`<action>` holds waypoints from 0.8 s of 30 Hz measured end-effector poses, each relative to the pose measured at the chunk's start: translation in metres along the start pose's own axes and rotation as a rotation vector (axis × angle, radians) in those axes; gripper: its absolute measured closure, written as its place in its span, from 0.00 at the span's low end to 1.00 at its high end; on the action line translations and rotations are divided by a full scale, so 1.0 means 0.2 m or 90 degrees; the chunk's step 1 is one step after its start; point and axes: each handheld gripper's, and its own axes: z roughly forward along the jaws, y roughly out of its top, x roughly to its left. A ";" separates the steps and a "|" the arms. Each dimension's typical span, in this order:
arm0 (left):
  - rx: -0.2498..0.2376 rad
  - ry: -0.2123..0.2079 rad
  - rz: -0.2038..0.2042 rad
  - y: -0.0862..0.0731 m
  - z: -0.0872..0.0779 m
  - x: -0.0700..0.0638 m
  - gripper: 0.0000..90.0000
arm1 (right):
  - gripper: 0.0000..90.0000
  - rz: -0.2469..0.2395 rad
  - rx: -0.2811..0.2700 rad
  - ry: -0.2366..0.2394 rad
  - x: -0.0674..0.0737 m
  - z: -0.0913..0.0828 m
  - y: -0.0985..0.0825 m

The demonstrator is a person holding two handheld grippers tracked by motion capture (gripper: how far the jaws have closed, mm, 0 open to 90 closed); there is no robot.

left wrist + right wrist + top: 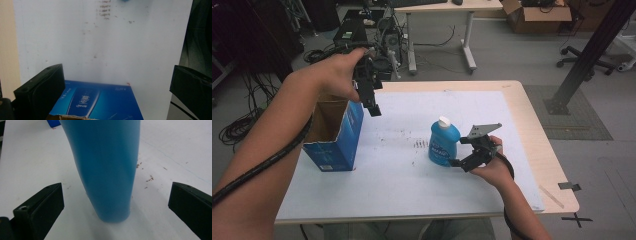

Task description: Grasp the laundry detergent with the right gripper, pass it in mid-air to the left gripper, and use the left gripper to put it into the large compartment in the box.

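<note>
High view: one bottle (444,143), one box (335,136).

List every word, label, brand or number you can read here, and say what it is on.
Nothing can be quoted with certainty.
Blue box: white characters on its side panel, too blurred to read.
Blue box: small white print along the lower edge, too small to read.
Blue bottle: a label with white lettering, too small to read.
Right tool: no text visible.
</note>
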 end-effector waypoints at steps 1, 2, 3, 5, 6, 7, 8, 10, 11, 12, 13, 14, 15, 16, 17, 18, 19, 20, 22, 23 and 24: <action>-0.001 0.000 -0.001 0.00 0.00 0.00 0.00 | 0.00 -0.001 -0.003 -0.001 0.00 0.01 0.00; 0.000 0.000 -0.002 -0.01 0.00 0.00 0.00 | 0.00 -0.001 -0.007 -0.001 0.01 0.01 0.00; 0.000 0.000 -0.003 -0.01 0.00 0.00 0.00 | 0.00 -0.003 -0.011 0.001 0.01 0.02 0.01; -0.002 0.001 -0.003 -0.02 0.00 0.00 0.00 | 0.00 -0.003 -0.016 -0.001 0.02 0.03 0.01; 0.000 0.001 -0.003 -0.02 0.00 0.00 0.00 | 0.00 -0.003 -0.019 -0.001 0.02 0.03 0.01; -0.001 0.001 -0.003 -0.02 0.00 0.00 0.00 | 0.00 -0.003 -0.022 -0.004 0.02 0.04 0.01; -0.002 0.001 -0.004 -0.02 0.00 -0.01 0.00 | 0.00 -0.003 -0.025 -0.004 0.03 0.04 0.01; -0.001 0.002 -0.004 -0.03 0.00 -0.01 0.00 | 0.00 -0.002 -0.033 -0.006 0.03 0.05 0.01; -0.001 0.002 -0.005 -0.03 0.00 -0.01 0.00 | 0.00 -0.002 -0.035 -0.005 0.04 0.05 0.01; -0.002 0.002 -0.005 -0.03 0.00 -0.01 0.00 | 0.00 -0.002 -0.038 -0.005 0.04 0.06 0.01; 0.001 0.003 -0.003 -0.03 0.00 -0.01 0.00 | 0.00 -0.002 -0.041 -0.007 0.04 0.06 0.01; -0.001 0.003 -0.004 -0.03 0.00 -0.02 0.00 | 0.00 -0.003 -0.044 -0.009 0.04 0.06 0.00; 0.001 0.003 -0.003 -0.03 0.00 -0.02 0.00 | 0.00 -0.003 -0.049 -0.013 0.05 0.07 0.00; 0.002 0.003 -0.003 -0.03 -0.01 -0.02 0.00 | 0.00 -0.001 -0.053 -0.013 0.05 0.07 0.00; 0.001 0.005 -0.002 -0.03 -0.01 -0.03 0.00 | 0.00 0.001 -0.055 -0.014 0.05 0.07 0.00; 0.002 0.004 -0.001 -0.03 -0.01 -0.03 0.00 | 0.00 0.003 -0.057 -0.015 0.05 0.08 -0.01; -0.001 0.006 -0.003 -0.04 -0.01 -0.03 0.00 | 0.00 0.003 -0.060 -0.018 0.05 0.09 -0.01; 0.000 0.006 -0.003 -0.04 -0.01 -0.03 0.00 | 0.00 0.003 -0.060 -0.018 0.05 0.09 -0.01; -0.001 0.008 -0.004 -0.04 -0.01 -0.03 0.00 | 0.00 0.005 -0.064 -0.019 0.05 0.09 -0.02; -0.002 0.008 -0.007 -0.05 -0.01 -0.03 0.00 | 0.00 0.006 -0.065 -0.023 0.05 0.09 -0.02; 0.000 0.008 -0.007 -0.05 -0.01 -0.03 0.00 | 0.00 0.007 -0.069 -0.025 0.05 0.10 -0.02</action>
